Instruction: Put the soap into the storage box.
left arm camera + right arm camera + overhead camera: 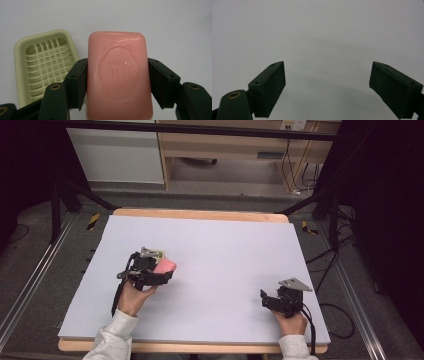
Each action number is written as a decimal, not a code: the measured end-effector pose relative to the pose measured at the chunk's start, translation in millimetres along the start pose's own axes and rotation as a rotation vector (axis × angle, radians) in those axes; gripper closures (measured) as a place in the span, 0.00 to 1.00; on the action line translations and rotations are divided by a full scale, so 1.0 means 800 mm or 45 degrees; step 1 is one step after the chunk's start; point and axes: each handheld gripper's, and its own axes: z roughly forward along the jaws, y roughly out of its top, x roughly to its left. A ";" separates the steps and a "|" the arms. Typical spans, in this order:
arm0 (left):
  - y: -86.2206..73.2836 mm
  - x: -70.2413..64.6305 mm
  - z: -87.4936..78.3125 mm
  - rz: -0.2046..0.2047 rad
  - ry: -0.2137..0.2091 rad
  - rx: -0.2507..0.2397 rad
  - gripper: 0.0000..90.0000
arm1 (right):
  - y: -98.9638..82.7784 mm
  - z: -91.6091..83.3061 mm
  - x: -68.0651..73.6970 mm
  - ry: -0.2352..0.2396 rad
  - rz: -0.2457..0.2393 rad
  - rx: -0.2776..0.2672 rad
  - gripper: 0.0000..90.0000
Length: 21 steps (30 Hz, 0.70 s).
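My left hand-held gripper (117, 82) pinches a pink rectangular bar of soap (118, 75) across its long sides, both black pads pressed flat against it, stamped face toward the camera. In the high view the same bar (165, 266) pokes out past the left hand-held gripper (159, 272), just above the pale grey surface (225, 255). Taking the soap as my landmark: just beside it, to its left in the left gripper view, lies a pale green plastic soap dish with a slotted grid floor (46, 65), empty and flat on the surface. Well away from the soap, near the front right corner, my right hand-held gripper (270, 299) rests idle with its jaws spread wide on nothing.

I judge I'm in the carrying step, soap held and the dish waiting. Next I need to bring the bar over the grid, level it, lower it inside the rim, then release.
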 end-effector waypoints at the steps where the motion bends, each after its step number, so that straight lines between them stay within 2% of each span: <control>1: 0.000 0.002 0.000 -0.008 0.002 -0.002 0.41 | 0.000 0.000 0.000 -0.001 -0.002 0.002 0.15; 21: 0.002 0.042 0.001 -0.090 0.089 -0.026 0.41 | 0.000 0.002 0.001 0.004 -0.007 0.003 0.15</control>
